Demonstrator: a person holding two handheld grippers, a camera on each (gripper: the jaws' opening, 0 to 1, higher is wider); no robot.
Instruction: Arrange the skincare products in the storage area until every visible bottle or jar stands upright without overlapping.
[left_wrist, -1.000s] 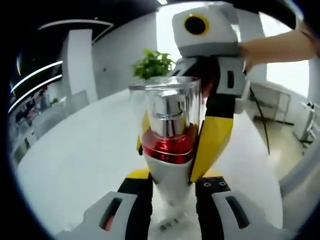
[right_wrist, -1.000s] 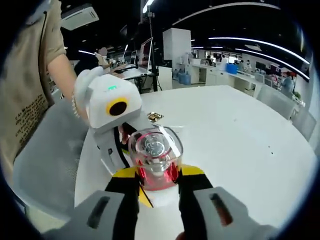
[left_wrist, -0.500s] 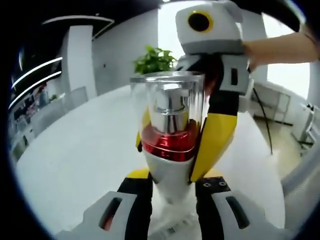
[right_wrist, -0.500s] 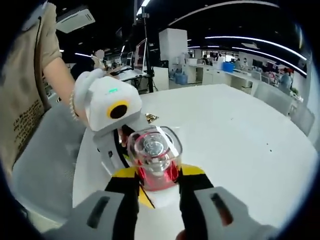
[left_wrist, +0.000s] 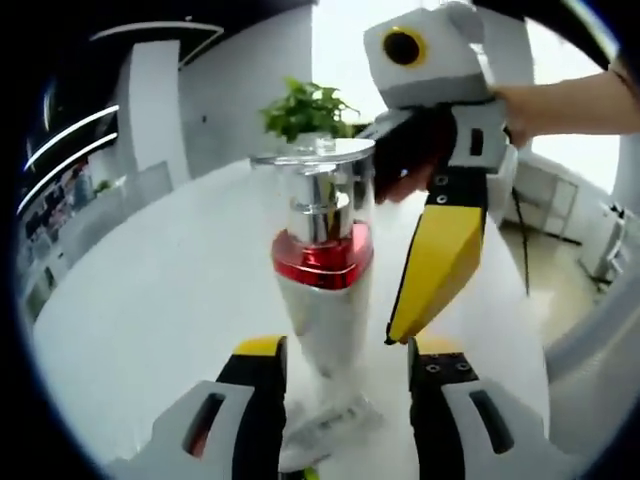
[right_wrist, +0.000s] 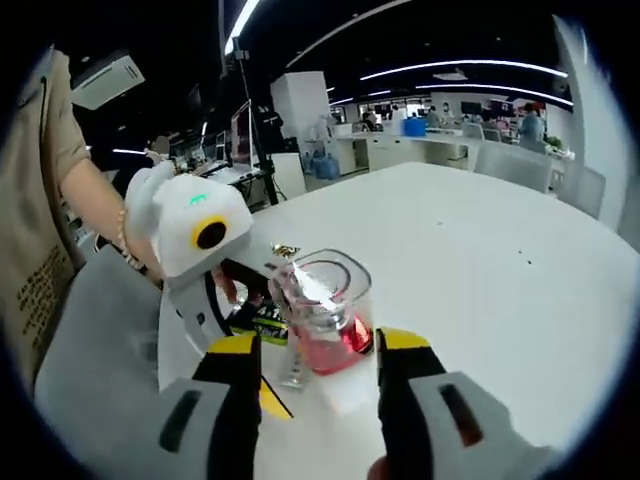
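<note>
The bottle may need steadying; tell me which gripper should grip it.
Probably left. The left gripper is open, jaws flanking the bottle low on its white body near the table; the right gripper, also open, sits higher, around its top.

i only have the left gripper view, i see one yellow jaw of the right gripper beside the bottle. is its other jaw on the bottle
observer: no. in the right gripper view the right gripper has its jaws spread, one on each side of the bottle, neither touching it.
operator: anything else on the table past the bottle
observer: yes, a small gold item lies on the white table beyond the bottle, apart from it. too small to tell what it is.
</note>
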